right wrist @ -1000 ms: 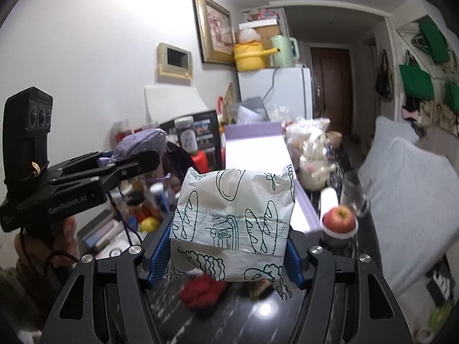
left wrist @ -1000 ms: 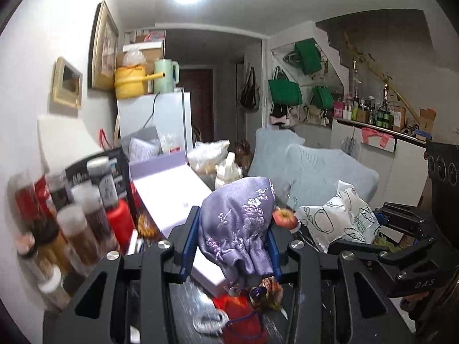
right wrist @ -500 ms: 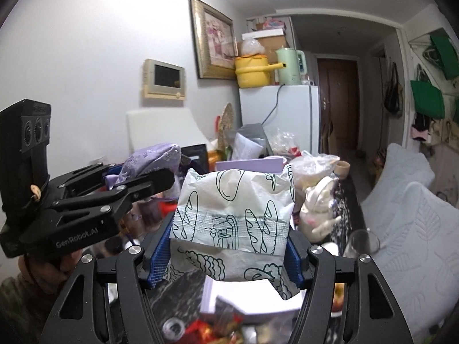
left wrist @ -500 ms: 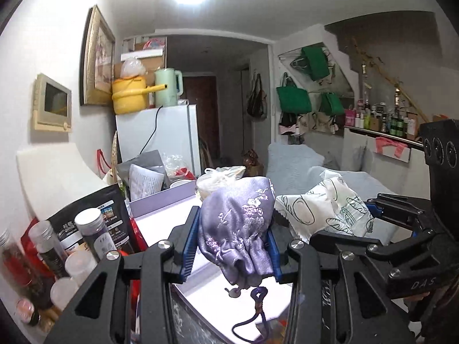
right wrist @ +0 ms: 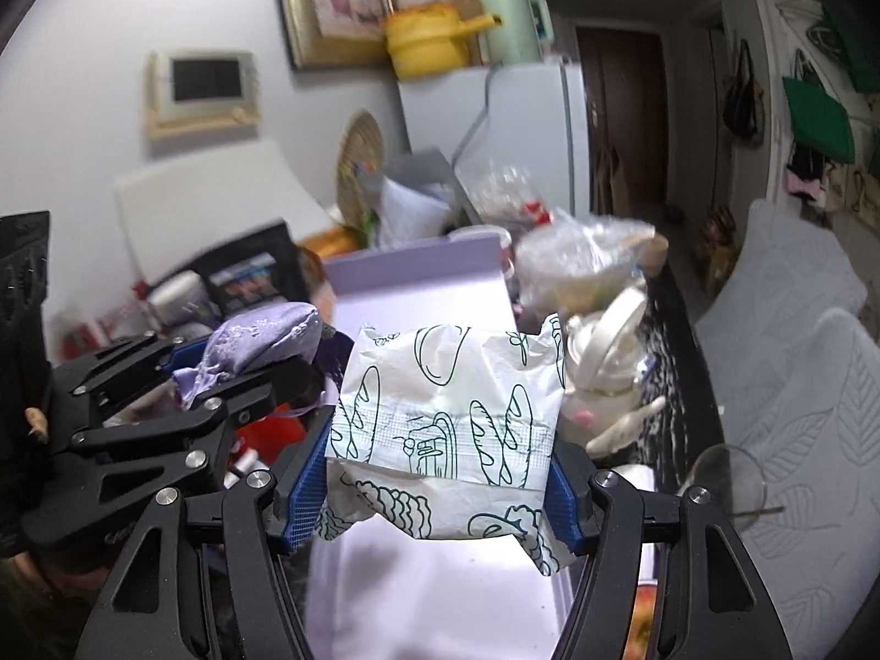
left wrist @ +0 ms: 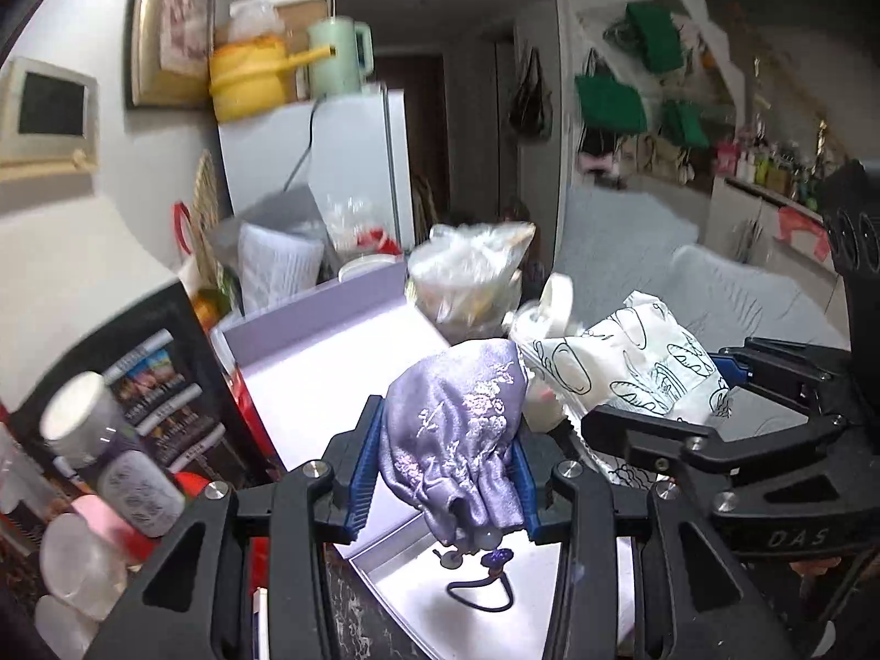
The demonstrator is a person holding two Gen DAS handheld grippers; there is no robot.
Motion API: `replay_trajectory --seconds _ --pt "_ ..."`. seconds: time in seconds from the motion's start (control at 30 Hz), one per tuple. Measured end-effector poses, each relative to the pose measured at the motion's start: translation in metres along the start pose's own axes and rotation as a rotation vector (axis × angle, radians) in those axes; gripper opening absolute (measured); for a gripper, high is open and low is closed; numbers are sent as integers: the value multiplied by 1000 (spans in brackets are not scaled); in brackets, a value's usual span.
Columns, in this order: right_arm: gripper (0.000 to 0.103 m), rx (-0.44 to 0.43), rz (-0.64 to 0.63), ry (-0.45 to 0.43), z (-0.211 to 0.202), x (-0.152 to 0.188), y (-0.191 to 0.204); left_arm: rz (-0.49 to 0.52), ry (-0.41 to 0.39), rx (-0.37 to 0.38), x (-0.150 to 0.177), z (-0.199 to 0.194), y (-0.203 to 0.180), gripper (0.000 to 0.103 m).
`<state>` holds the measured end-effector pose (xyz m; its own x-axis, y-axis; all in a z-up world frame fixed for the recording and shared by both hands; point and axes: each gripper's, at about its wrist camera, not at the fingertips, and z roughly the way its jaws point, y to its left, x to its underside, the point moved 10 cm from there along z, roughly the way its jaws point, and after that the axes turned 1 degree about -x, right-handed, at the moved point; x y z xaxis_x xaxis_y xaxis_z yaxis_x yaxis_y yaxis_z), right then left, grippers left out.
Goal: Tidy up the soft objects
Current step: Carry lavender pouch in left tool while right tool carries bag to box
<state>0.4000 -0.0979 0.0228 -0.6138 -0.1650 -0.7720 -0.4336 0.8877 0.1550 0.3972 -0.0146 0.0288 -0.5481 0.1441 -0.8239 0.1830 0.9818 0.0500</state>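
My left gripper (left wrist: 445,473) is shut on a lilac embroidered drawstring pouch (left wrist: 456,429), whose dark cord (left wrist: 484,588) dangles over the white inside of a lilac box (left wrist: 308,385). My right gripper (right wrist: 440,467) is shut on a white soft packet printed with green bread drawings (right wrist: 445,418), held above the same lilac box (right wrist: 418,275). In the left wrist view the white packet (left wrist: 632,368) and the right gripper (left wrist: 715,429) sit just to the right. In the right wrist view the pouch (right wrist: 258,335) and the left gripper (right wrist: 181,385) are at the left.
Jars and bottles (left wrist: 110,467) crowd the left of the counter beside a black carton (left wrist: 154,374). A clear plastic bag (left wrist: 467,275) and a white teapot (right wrist: 605,368) stand beyond the box. A wine glass (right wrist: 726,478) is at the right, a grey sofa (right wrist: 797,357) further right.
Both grippers have carried their loads forward along the counter, from over the red clutter and apple to above the lilac box. Each grip stays the same.
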Motion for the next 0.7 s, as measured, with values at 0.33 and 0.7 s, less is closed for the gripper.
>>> replay_trajectory --seconds 0.33,0.7 --pt "66 14 32 161 67 38 -26 -30 197 12 53 69 4 40" --pt "66 3 83 296 95 82 -37 -62 332 16 93 89 5 40"
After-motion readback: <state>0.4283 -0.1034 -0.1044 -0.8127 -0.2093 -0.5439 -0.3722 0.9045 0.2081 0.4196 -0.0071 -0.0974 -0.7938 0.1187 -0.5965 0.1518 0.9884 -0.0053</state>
